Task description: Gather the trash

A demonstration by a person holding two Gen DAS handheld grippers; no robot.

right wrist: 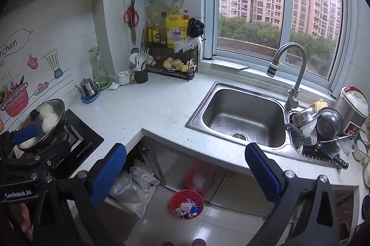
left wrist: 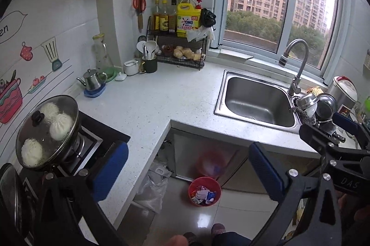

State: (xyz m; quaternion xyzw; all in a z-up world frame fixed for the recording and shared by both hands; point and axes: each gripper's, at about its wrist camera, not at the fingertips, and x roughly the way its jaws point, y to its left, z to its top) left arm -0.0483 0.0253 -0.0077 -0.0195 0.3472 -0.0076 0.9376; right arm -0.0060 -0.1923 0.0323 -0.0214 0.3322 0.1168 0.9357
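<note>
Countertop (right wrist: 161,111) edge clear; both grippers' jaws wide, empty, above prob. full red bin (right wrist: 186,203).

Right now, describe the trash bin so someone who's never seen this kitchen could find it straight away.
Start at the steel sink under the window, then look down to the tiled floor in front of the cabinets below it. There stands a small round red bin, open-topped and holding crumpled wrappers. Unlike the pale plastic bags to its left, it is rigid and bright red.
</note>
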